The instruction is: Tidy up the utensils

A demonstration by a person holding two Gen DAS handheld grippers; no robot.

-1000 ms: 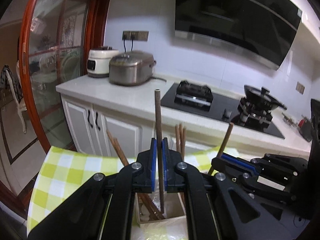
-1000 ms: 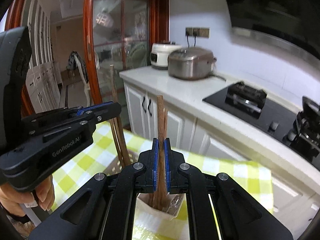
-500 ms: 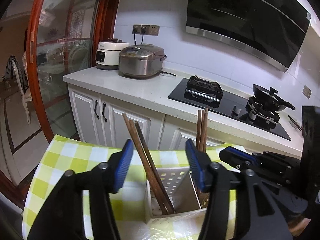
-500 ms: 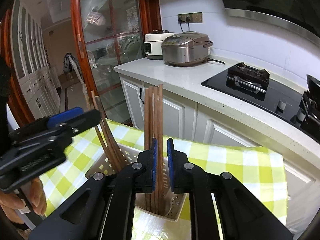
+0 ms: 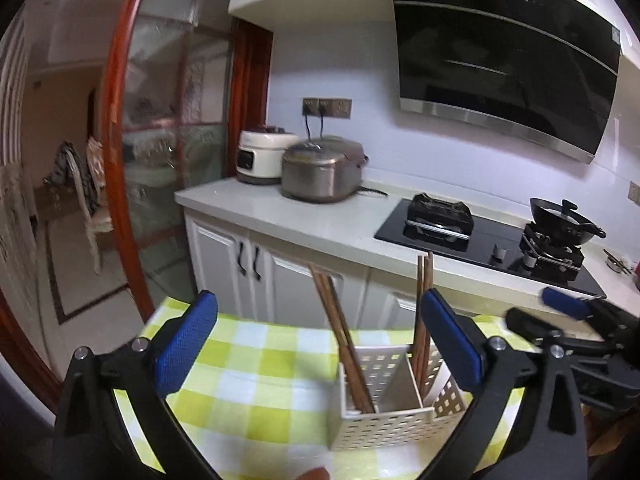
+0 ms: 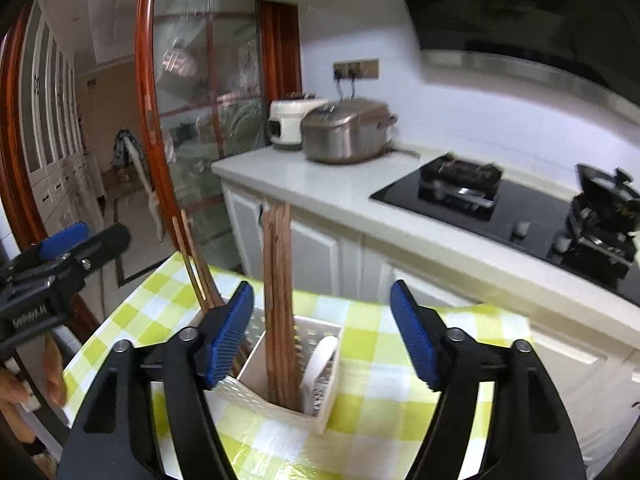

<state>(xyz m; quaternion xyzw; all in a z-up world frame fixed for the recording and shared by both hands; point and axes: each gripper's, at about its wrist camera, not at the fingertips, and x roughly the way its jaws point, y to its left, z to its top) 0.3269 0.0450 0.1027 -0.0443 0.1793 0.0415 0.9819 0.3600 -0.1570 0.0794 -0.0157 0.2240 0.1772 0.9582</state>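
White perforated utensil caddy (image 5: 384, 412) on checked cloth (image 5: 256, 380), ahead of both claws. Leaning chopsticks (image 5: 340, 336) in its left compartment, upright chopsticks (image 6: 278, 300) in right, white spoon (image 6: 318, 364) beside them. Left gripper (image 5: 320, 356) just opened, spread wide, nothing between pads. Right gripper (image 6: 324, 336) likewise just opened, empty.
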